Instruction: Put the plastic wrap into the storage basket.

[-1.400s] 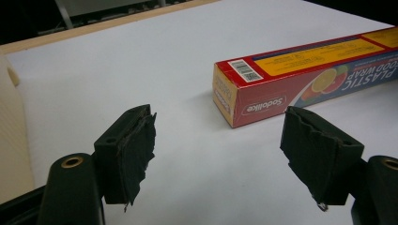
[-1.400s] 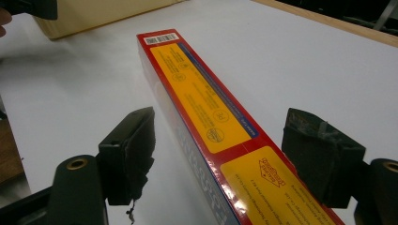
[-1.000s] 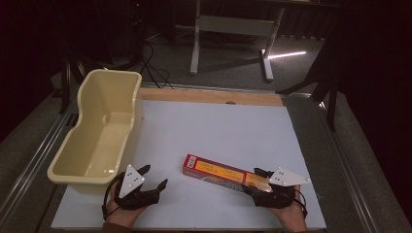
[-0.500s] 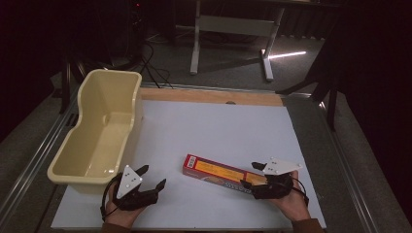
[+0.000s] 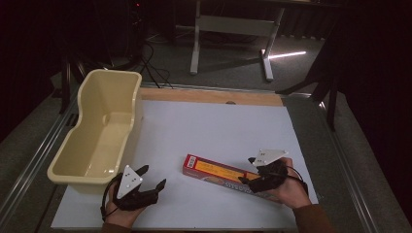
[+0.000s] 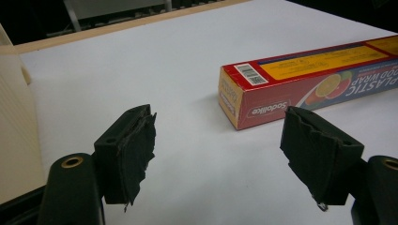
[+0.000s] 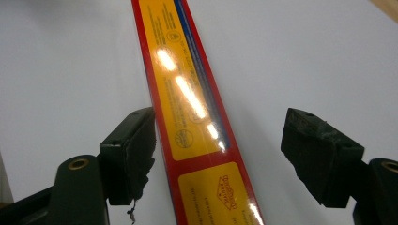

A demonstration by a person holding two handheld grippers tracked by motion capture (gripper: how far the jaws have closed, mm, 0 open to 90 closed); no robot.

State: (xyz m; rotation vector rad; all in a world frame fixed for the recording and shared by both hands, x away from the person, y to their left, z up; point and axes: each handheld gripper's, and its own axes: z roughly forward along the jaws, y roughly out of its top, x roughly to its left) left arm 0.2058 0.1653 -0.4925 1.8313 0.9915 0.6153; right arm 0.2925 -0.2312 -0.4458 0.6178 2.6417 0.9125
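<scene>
Currently, left to right:
Tub: sitting at left of the high view.
Left gripper: resting lower left, jaws standing wide, gripping nothing.
Plastic wrap box: lying lower centre.
Right gripper: hovering over box's right end, jaws straddling it apart, not pressing.

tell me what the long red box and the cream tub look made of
The box looks like glossy printed cardboard: sharp folded edges, a barcode on its end flap, bright glare along its top in the right gripper view. The tub looks like moulded plastic, smooth and slightly shiny, with rounded corners and a rolled rim; cannot be sure from looks alone.
</scene>
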